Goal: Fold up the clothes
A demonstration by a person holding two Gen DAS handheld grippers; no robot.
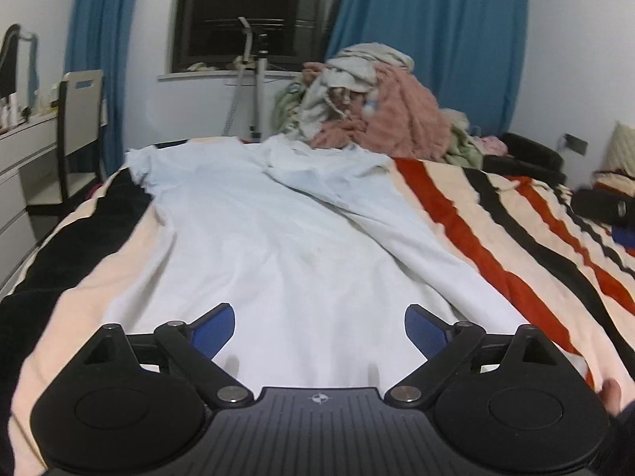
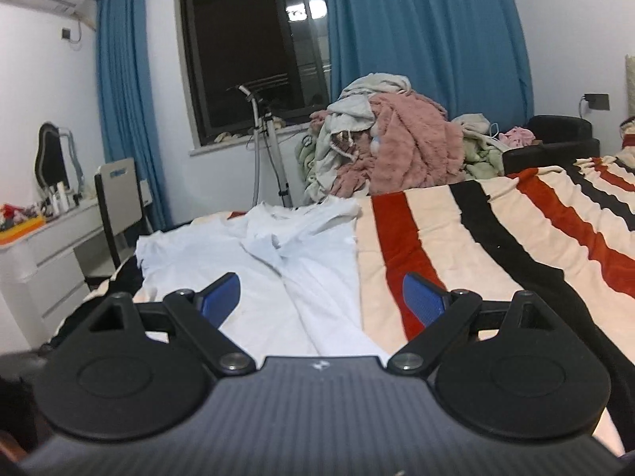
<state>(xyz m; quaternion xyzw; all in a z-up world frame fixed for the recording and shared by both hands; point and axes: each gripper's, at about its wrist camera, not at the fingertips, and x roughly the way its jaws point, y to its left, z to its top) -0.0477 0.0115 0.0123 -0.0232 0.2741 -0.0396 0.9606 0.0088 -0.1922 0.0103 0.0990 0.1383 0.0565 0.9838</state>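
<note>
Left tongs [image 1: 319,331] hover low in the frame over the near hem of a pale blue garment [image 1: 254,238], blue pads spread wide with nothing between them; right tongs [image 2: 320,300] hang equally wide and empty at the lower centre of their view, straddling the garment's [image 2: 278,277] right edge where it meets the striped blanket [image 2: 496,258]. The garment lies lengthwise up the middle of the bed, its right side already doubled inward along a diagonal crease, its left side and sleeve still flat at upper left; the next fold likely calls for pinching one layer at the hem and one near the sleeve, lifting both evenly, and keeping the blanket out of the bite. Both tools point slightly downward along the bed, the left pitched steeper; a fingertip [image 1: 611,394] shows at the lower right edge of the left view. Farther back, a heap of unfolded clothes [image 2: 389,146] rises at centre, before blue curtains [image 2: 428,31] and a dark window [image 2: 254,51].
</note>
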